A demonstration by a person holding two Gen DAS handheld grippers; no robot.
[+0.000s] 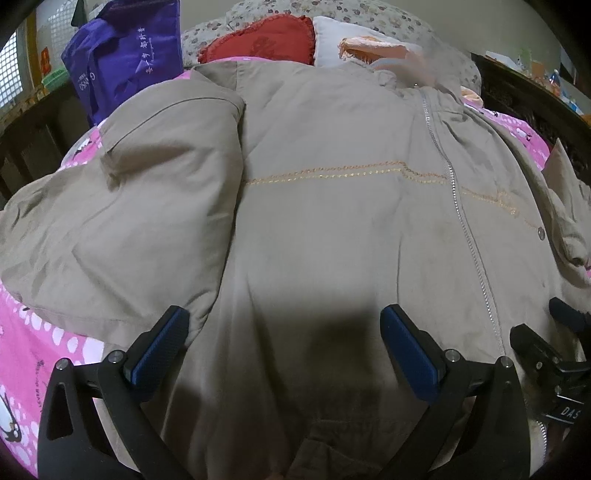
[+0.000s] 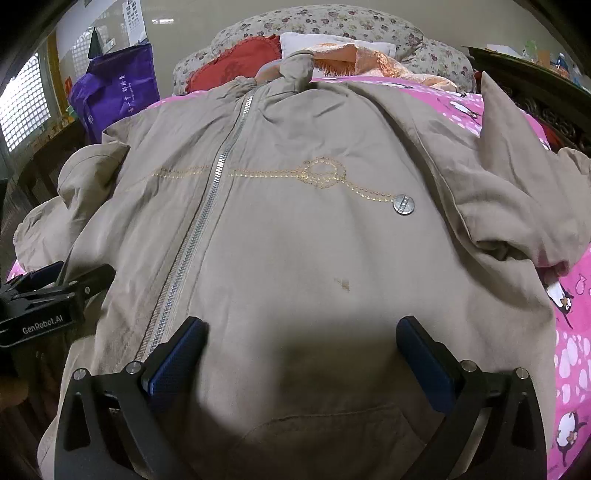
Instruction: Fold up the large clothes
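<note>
Jacket, a large beige one, is spread front-up across a bed covered by a pink sheet printed with penguins. Far to the left, a purple bag is seen standing beside the bed. The jacket's left-hand sleeve is folded inward and lies partly on the body of the garment. The left gripper is held just above the lower hem with its jaws wide open and nothing between them; its blue pads are apart from each other over the cloth. A silver zipper is seen running down the front, closed, crossed by a line of gold stitching that ends near a round metal button. The right gripper is likewise held open over the hem, empty, on the other side of the zipper from the left one. On the right, the other sleeve is bunched and lies out on the sheet. At the head of the bed, a red cushion, an orange cloth and a floral quilt are piled.
</note>
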